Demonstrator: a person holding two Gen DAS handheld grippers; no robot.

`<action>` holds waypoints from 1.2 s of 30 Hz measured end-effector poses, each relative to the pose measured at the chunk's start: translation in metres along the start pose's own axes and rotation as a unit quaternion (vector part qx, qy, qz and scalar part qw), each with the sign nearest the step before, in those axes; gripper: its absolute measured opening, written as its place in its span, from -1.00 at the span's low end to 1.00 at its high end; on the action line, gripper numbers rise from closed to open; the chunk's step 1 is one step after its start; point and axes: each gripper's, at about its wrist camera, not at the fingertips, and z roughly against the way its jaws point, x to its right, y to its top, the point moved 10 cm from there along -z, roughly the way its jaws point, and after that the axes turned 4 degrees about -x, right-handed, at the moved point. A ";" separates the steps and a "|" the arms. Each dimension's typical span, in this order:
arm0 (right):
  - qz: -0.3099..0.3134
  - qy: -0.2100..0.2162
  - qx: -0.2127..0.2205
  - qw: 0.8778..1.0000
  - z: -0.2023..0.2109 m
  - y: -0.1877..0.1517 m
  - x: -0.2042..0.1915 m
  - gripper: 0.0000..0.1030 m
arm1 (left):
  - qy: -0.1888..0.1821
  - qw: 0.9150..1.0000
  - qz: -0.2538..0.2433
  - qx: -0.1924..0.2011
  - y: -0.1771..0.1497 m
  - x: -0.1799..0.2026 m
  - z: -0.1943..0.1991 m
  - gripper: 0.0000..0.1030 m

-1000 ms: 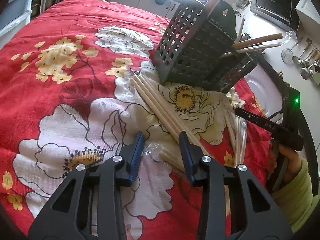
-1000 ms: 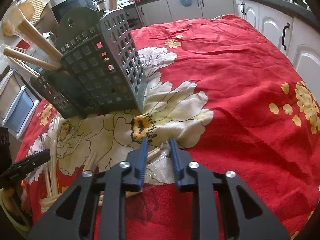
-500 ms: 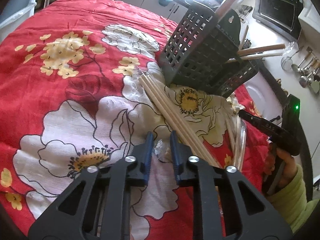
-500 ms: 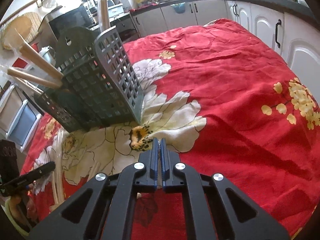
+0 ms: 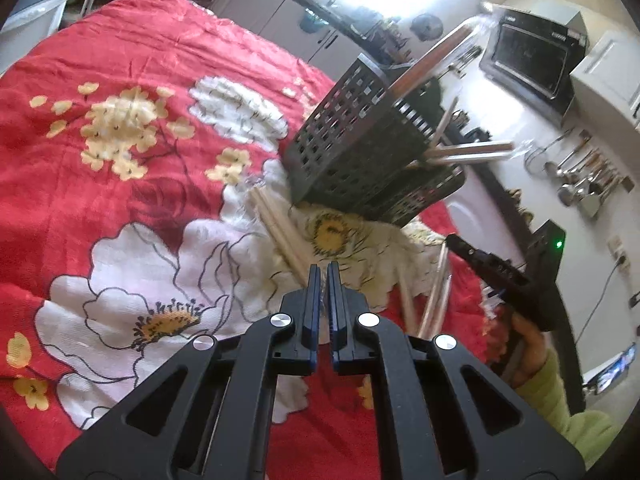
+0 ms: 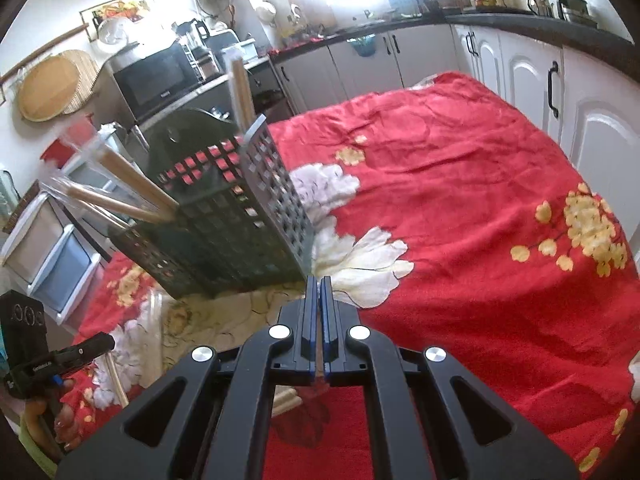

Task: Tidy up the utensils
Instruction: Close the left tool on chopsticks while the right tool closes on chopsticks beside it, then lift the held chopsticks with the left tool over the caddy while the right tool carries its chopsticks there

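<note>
A dark slotted utensil basket [image 5: 360,152] [image 6: 224,216] leans on the red flowered cloth, with wooden sticks in clear wrap [image 5: 468,152] [image 6: 120,204] poking out of it. A wrapped chopstick pack [image 5: 276,224] lies in front of the basket, and its near end runs into my left gripper [image 5: 324,270], which is shut. My right gripper [image 6: 319,280] is shut on a thin wooden stick [image 6: 319,356] that shows between its jaws. In the left wrist view, blurred chopsticks [image 5: 434,296] hang below the right gripper [image 5: 472,250].
The red cloth [image 6: 460,208] covers the whole table. More wrapped chopsticks [image 6: 154,320] lie left of the basket. A hand in a green sleeve [image 5: 560,392] holds the right gripper. Kitchen cabinets [image 6: 528,64], a microwave [image 6: 156,80] and hanging ladles [image 5: 580,184] surround the table.
Both grippers have gone from open to shut around chopstick packs and have risen from the cloth. The sticks under the right gripper are now off the cloth and blurred.
</note>
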 end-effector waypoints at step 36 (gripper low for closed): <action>0.086 0.066 0.153 0.982 0.136 0.066 -0.089 -0.97 | -0.085 0.983 -0.126 0.103 0.071 0.135 0.079 -0.98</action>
